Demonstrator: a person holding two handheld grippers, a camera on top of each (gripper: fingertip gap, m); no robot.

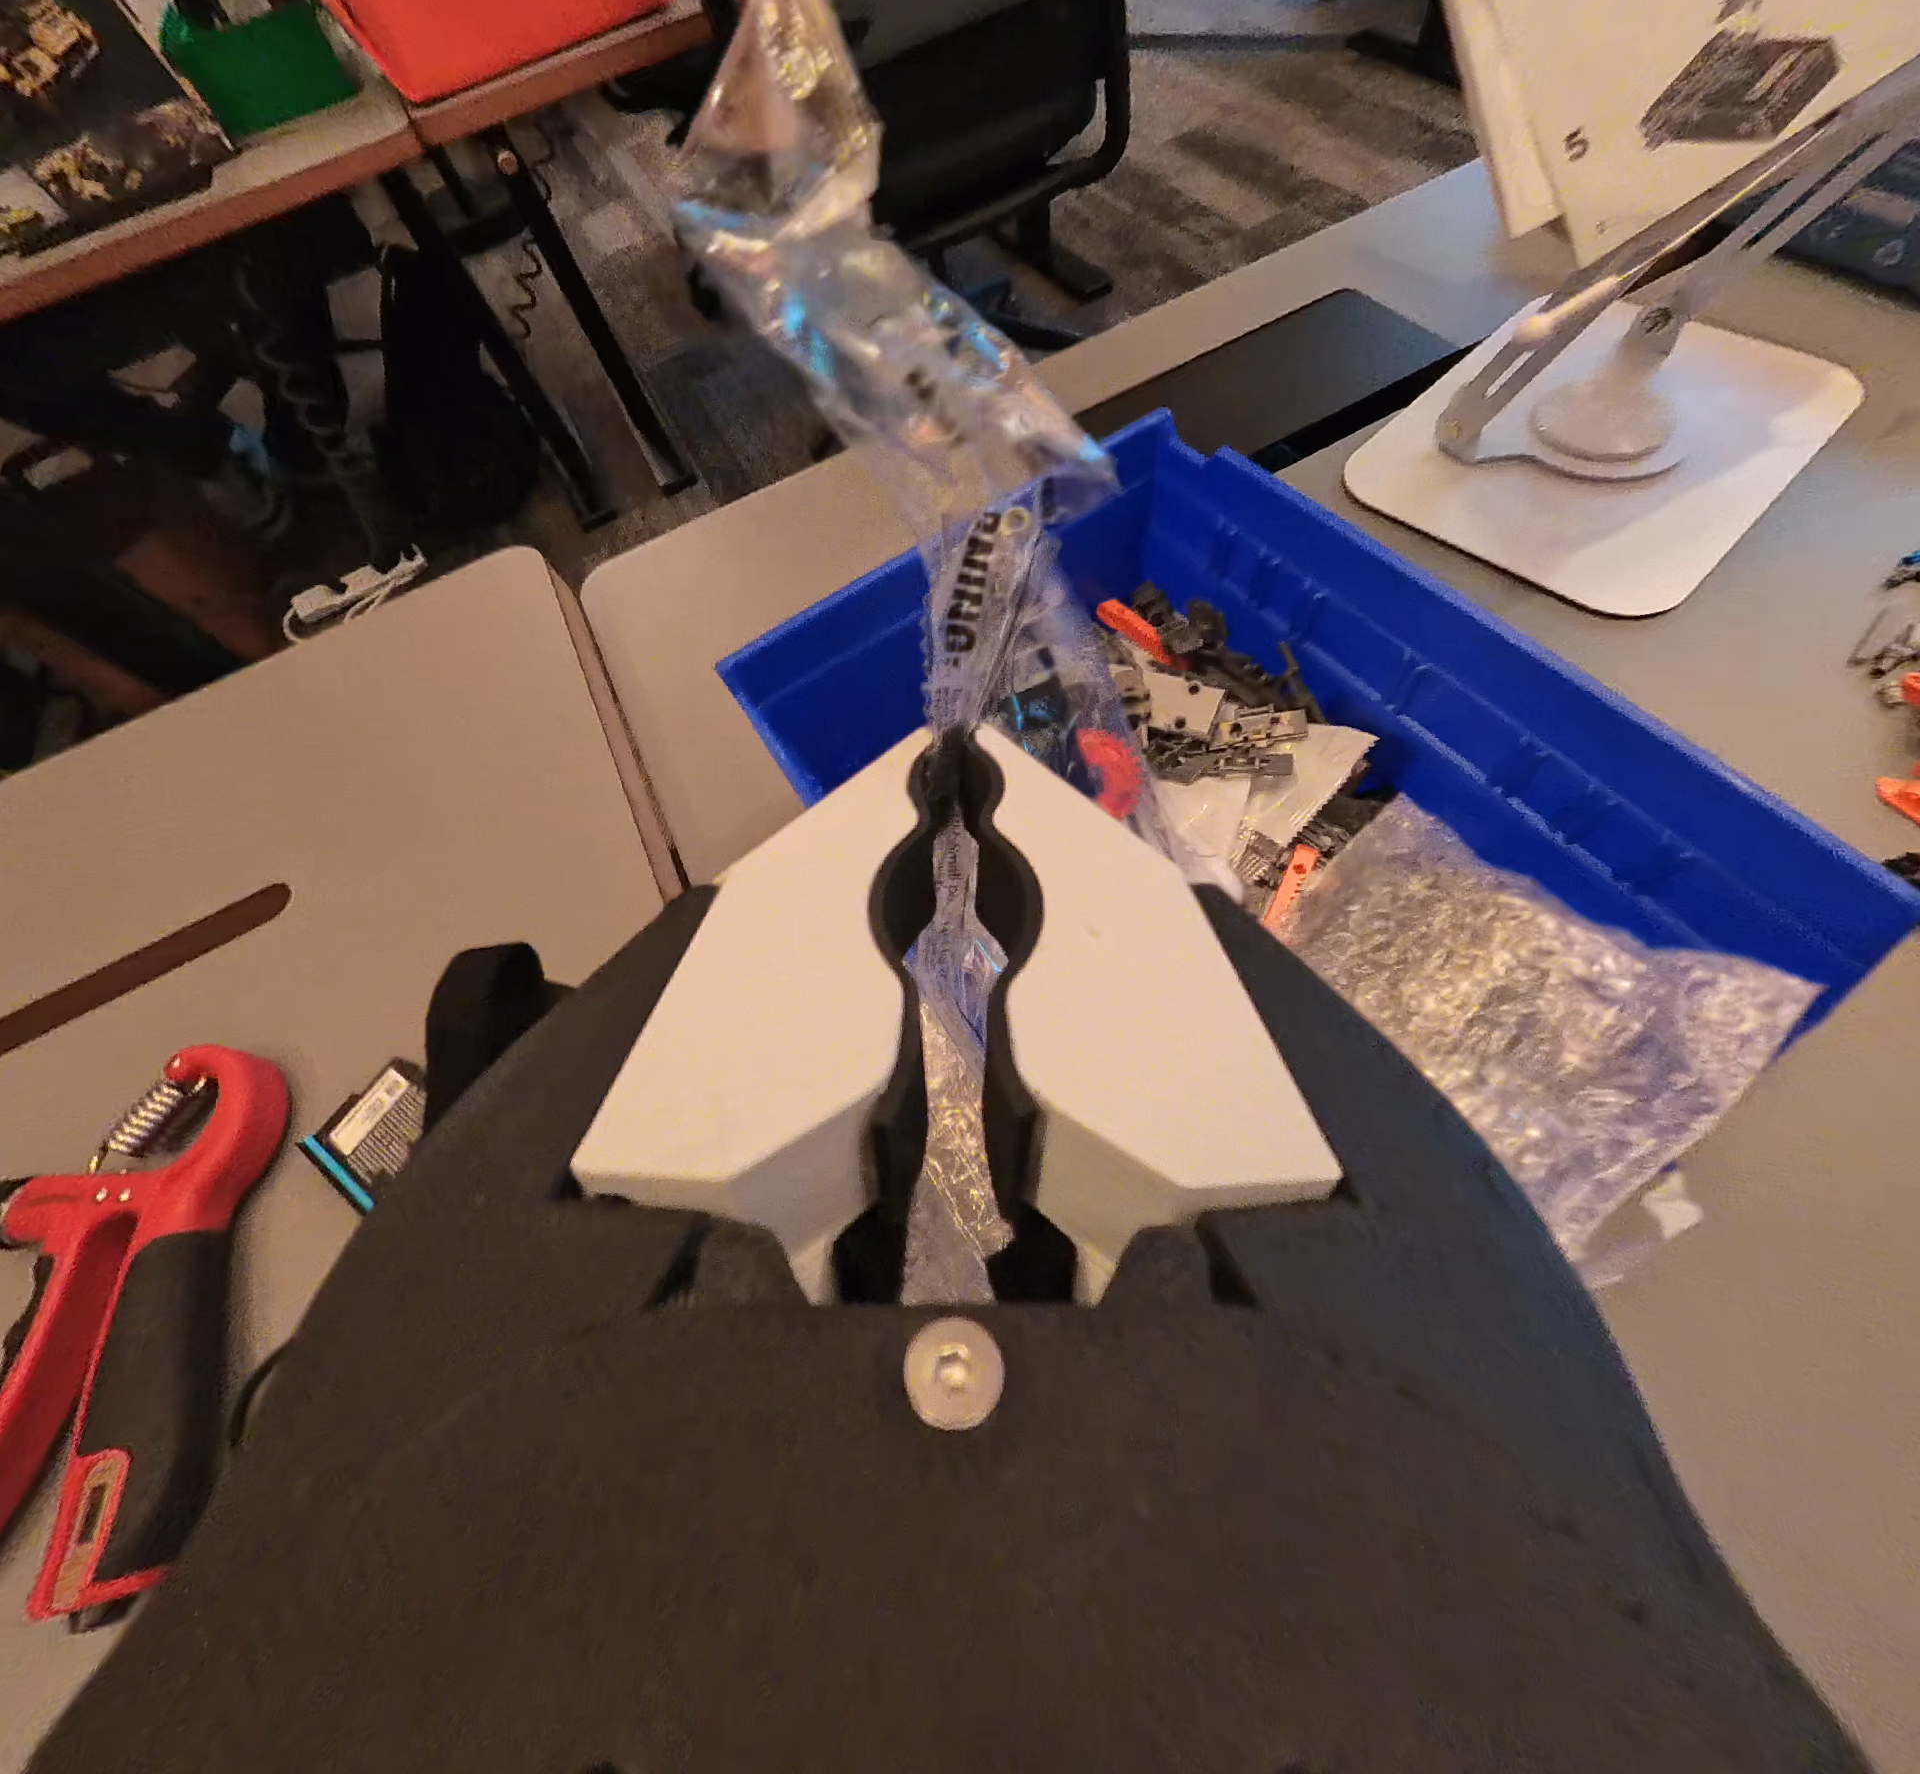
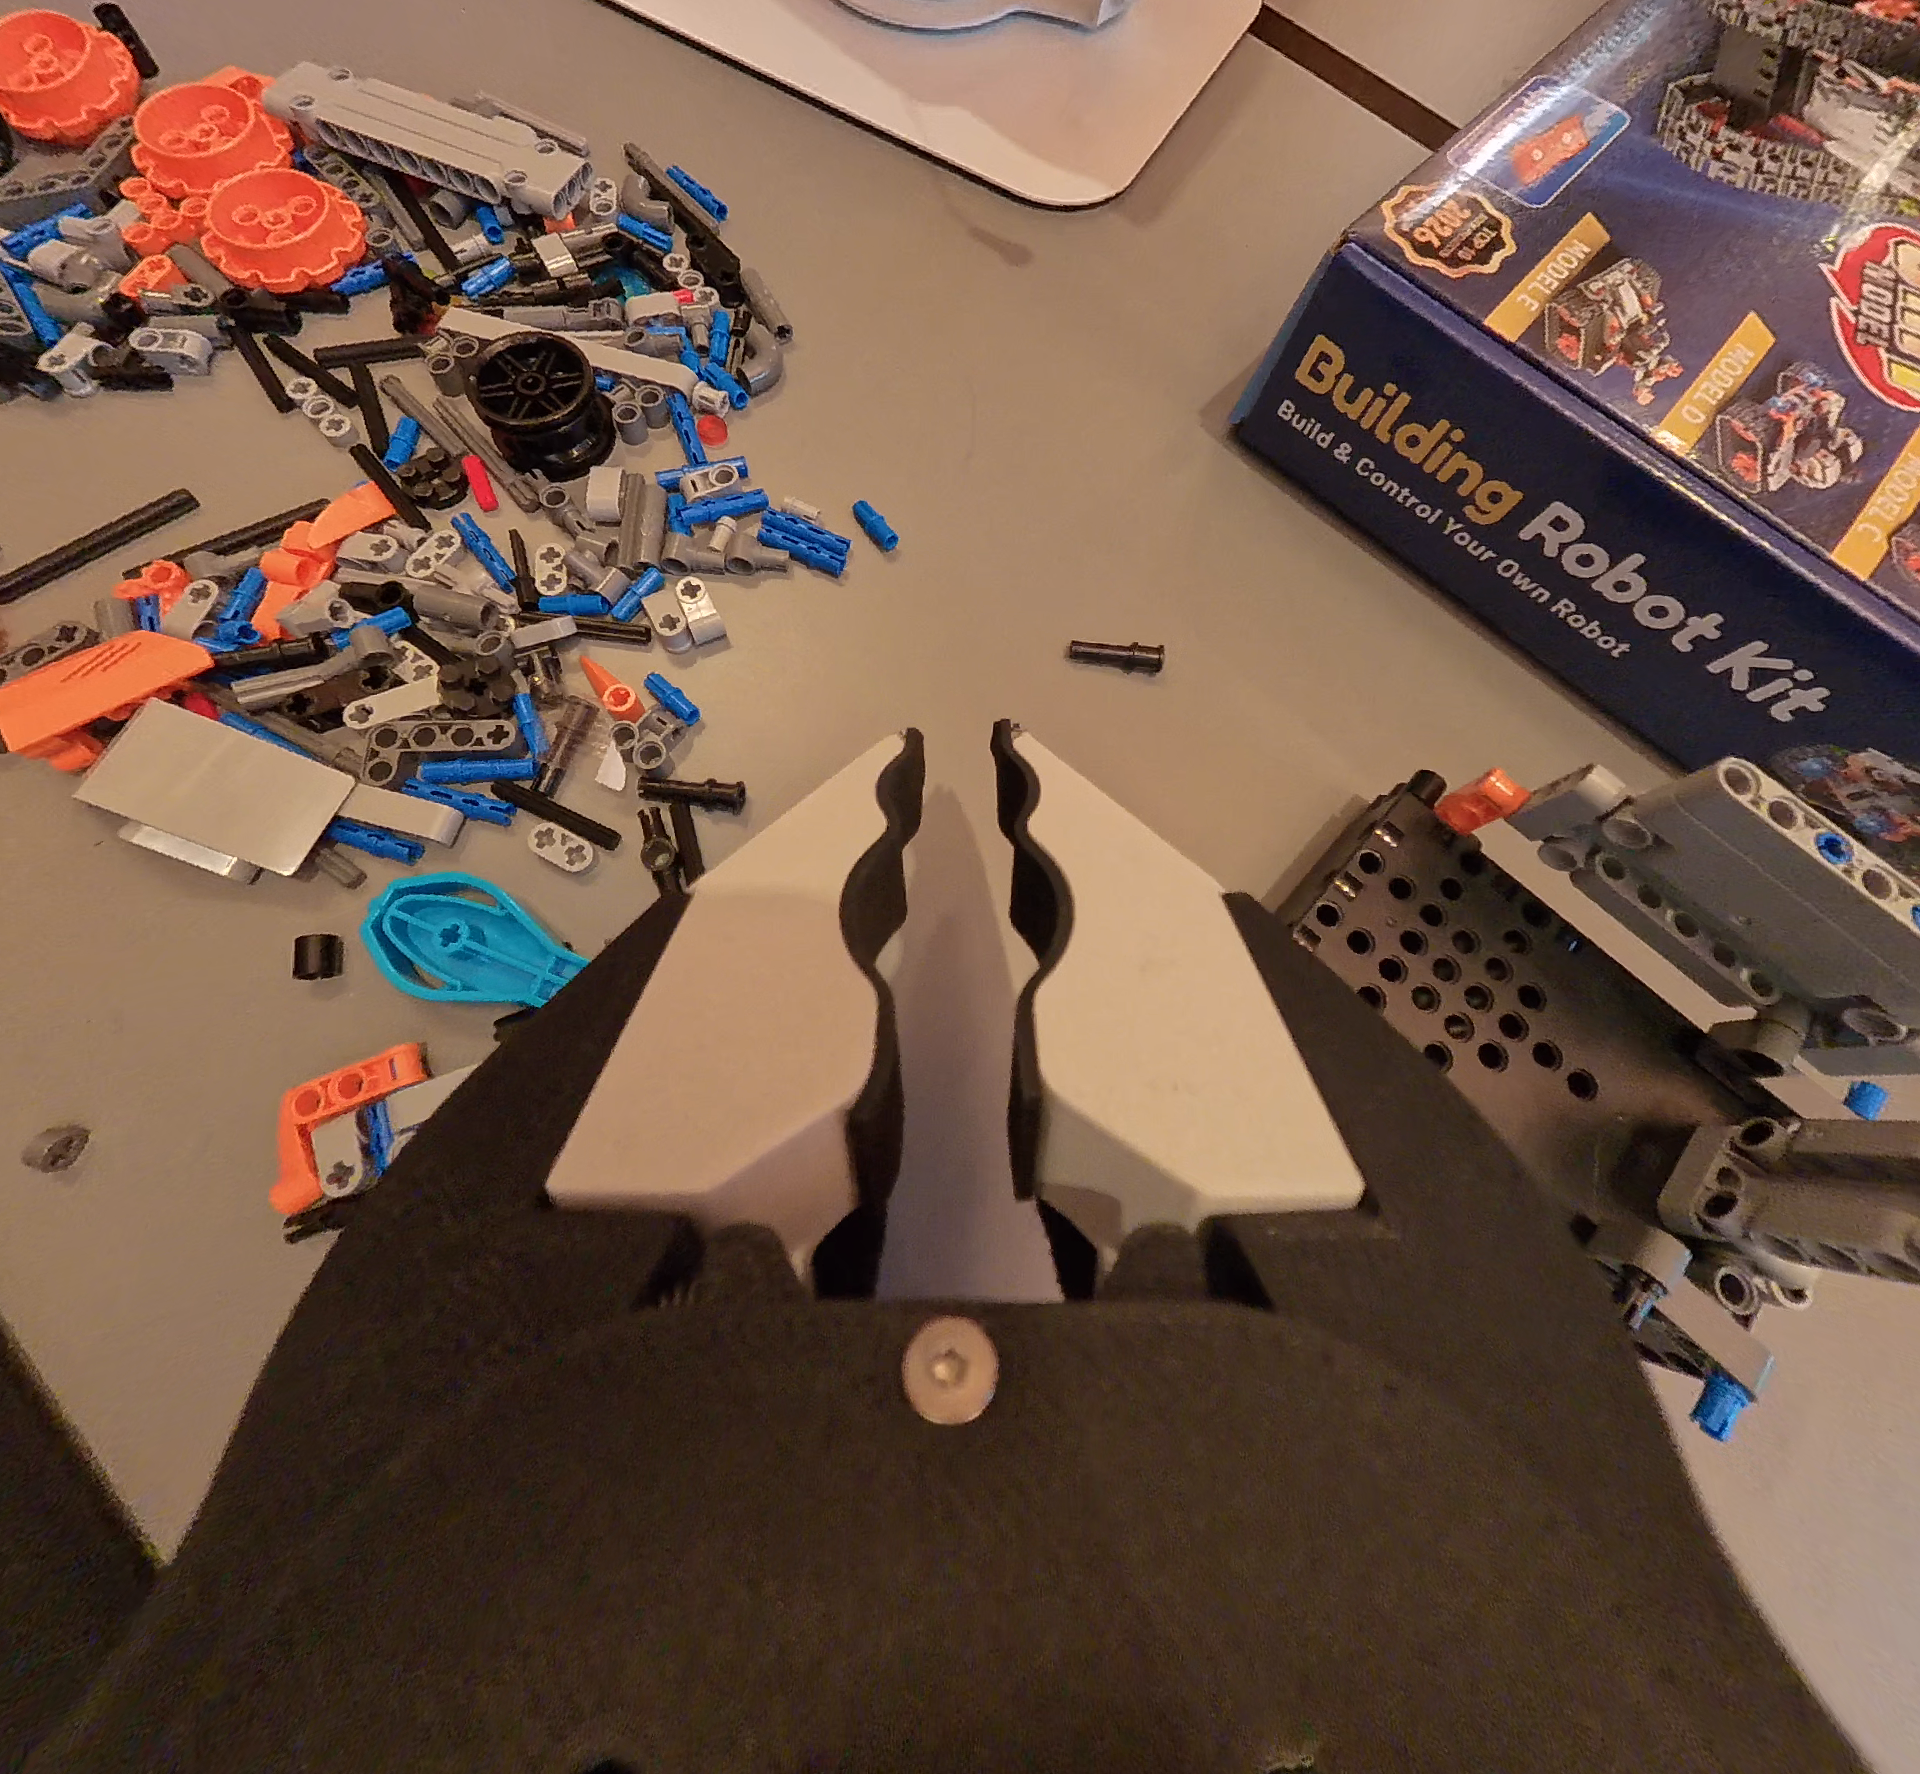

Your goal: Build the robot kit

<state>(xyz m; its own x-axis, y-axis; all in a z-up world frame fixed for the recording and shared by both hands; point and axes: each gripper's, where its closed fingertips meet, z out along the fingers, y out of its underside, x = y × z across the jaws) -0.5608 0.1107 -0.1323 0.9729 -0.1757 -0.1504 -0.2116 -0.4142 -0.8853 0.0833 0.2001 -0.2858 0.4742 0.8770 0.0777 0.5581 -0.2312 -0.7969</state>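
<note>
My left gripper (image 1: 954,750) is shut on a crumpled clear plastic bag (image 1: 831,270). The bag runs between the pads and rises up and away from the fingertips, over the near left corner of a blue bin (image 1: 1538,737). The bin holds small grey, black and orange building parts (image 1: 1205,675) and more clear bags (image 1: 1507,1007). My right gripper (image 2: 956,737) is open with a narrow gap and nothing between its pads, above bare grey table. A lone black pin (image 2: 1115,654) lies just ahead to its right.
A pile of loose blue, grey, black and orange parts (image 2: 416,436) spreads at left. A partly built grey and black model (image 2: 1621,986) sits at right, a blue kit box (image 2: 1662,353) behind it. A white stand base (image 2: 914,20) holds an instruction booklet (image 1: 1662,10). A red hand tool (image 1: 114,1288) lies left.
</note>
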